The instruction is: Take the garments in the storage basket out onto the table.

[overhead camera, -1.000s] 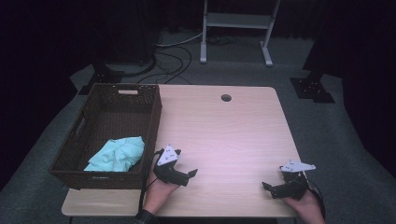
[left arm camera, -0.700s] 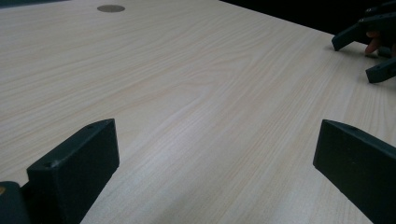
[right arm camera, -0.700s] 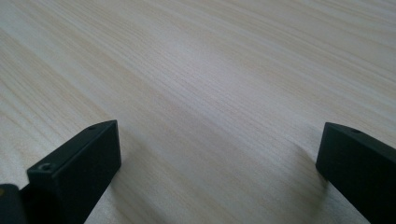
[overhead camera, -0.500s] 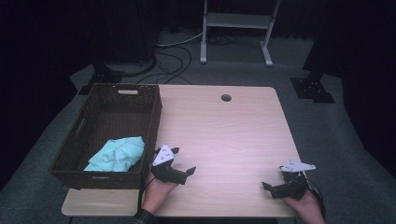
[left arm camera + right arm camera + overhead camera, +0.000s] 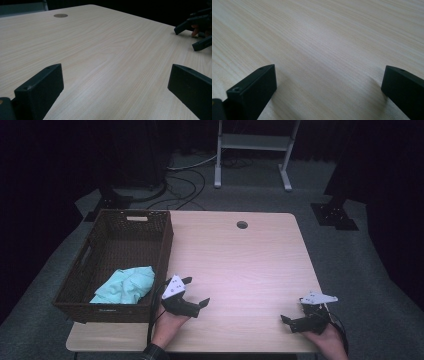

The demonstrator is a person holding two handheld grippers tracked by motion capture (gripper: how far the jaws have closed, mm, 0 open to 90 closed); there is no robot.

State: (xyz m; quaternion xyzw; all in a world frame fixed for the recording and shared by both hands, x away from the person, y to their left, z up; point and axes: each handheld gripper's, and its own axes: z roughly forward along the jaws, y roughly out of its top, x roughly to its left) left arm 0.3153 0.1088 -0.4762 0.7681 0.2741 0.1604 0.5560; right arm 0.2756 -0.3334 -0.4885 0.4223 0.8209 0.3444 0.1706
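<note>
Basket (image 5: 80,265) at desk (image 5: 250,265) left edge; teal cloth (image 5: 125,285) lies inside its near end. Left gripper (image 5: 197,304) just beside the basket, jaws spread, empty. Right gripper (image 5: 290,322) at near right corner, jaws spread, empty.

text: none legible | basket (image 5: 83,311) front wall, just beside the left gripper (image 5: 200,305) on its left: a small pale label, print too blurred to read | table (image 5: 250,270) ahead of both grippers: bare wood grain, no markings
</note>
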